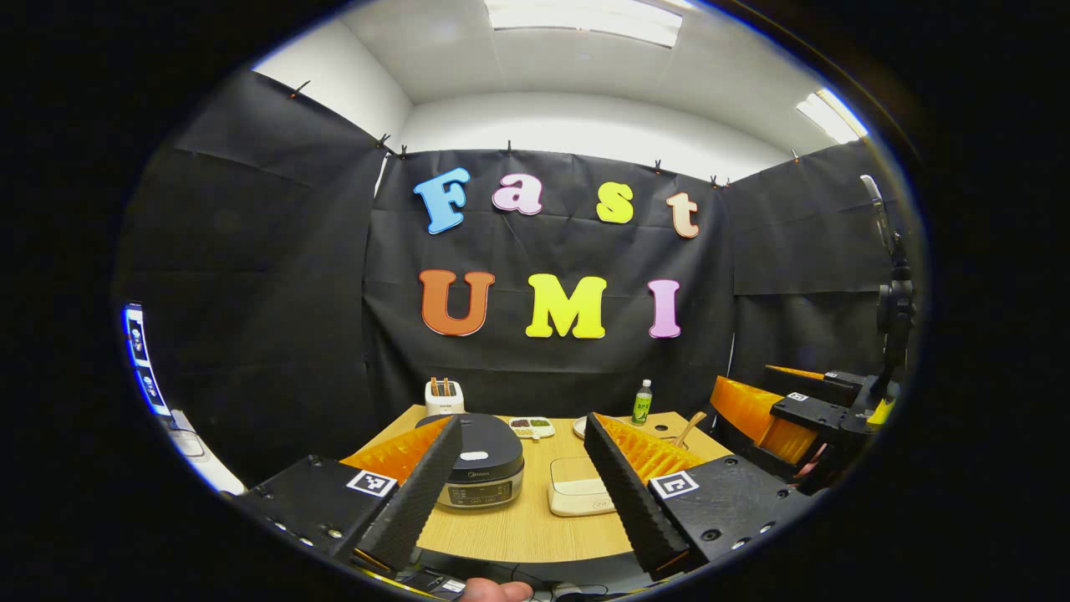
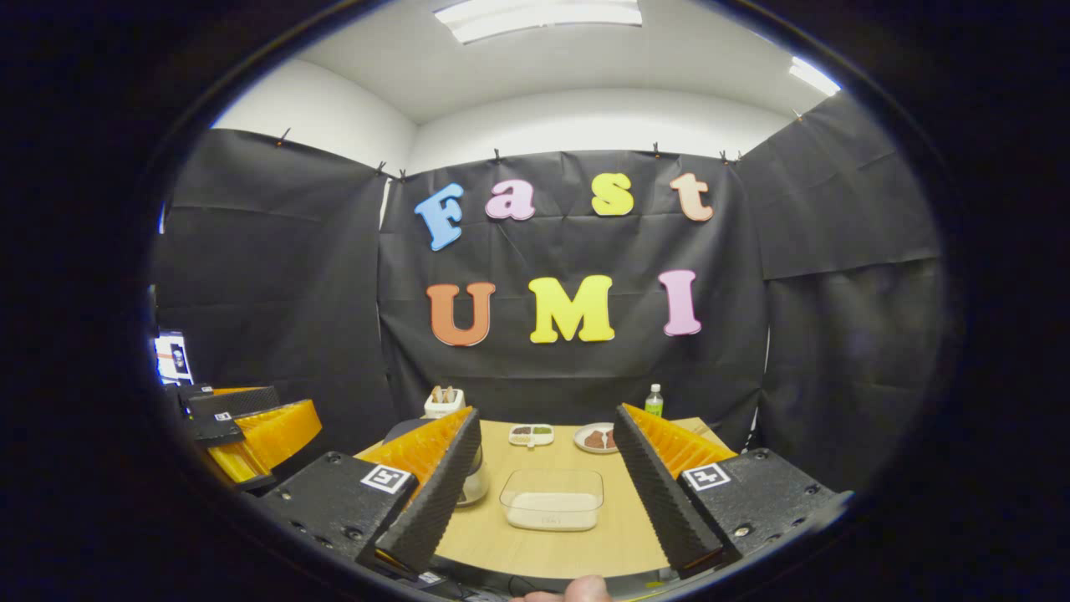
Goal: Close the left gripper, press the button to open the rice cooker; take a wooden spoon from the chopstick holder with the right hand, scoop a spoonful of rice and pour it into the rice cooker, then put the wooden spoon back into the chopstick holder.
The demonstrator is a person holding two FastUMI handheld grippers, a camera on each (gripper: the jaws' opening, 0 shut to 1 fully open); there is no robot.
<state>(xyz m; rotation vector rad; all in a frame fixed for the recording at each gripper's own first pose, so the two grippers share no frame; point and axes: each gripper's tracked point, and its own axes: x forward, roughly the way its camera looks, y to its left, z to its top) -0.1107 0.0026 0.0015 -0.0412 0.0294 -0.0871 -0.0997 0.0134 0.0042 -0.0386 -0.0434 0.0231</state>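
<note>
Both grippers, left [image 1: 518, 493] and right [image 2: 543, 502], hover with fingers released, the shut cooker [image 1: 478, 468] ahead between the left fingers, ready for pressing.

left tool [image 1: 522, 493]: two wedge-shaped fingers with black ribbed pads [image 1: 418, 493], orange ribbed backs, on black blocks.
right tool [image 2: 547, 493]: same build, black ribbed pads [image 2: 435, 493] over orange backs.
markings: a square black-and-white tag [image 1: 371, 482] on each block.
screws: small dark screw heads [image 1: 710, 533] along the blocks.
</note>
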